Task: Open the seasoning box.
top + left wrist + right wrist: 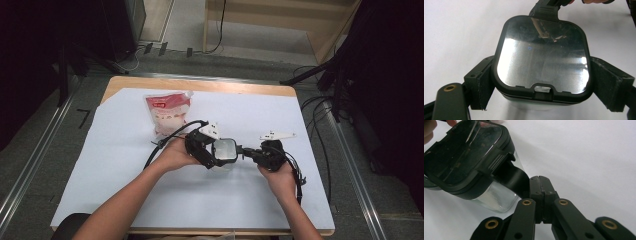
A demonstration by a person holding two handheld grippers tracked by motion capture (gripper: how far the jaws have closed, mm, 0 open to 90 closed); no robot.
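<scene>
In the high view, the clear square container with a black-rimmed transparent lid [225, 151] sits upright on the white worktop [115, 165], between both hand-held grippers. In the left gripper view, the left hand-held gripper [541, 85] clamps its sides. In the right gripper view, the right hand-held gripper [539, 185], jaws together, pinches the lid's black latch flap [514, 178].
</scene>
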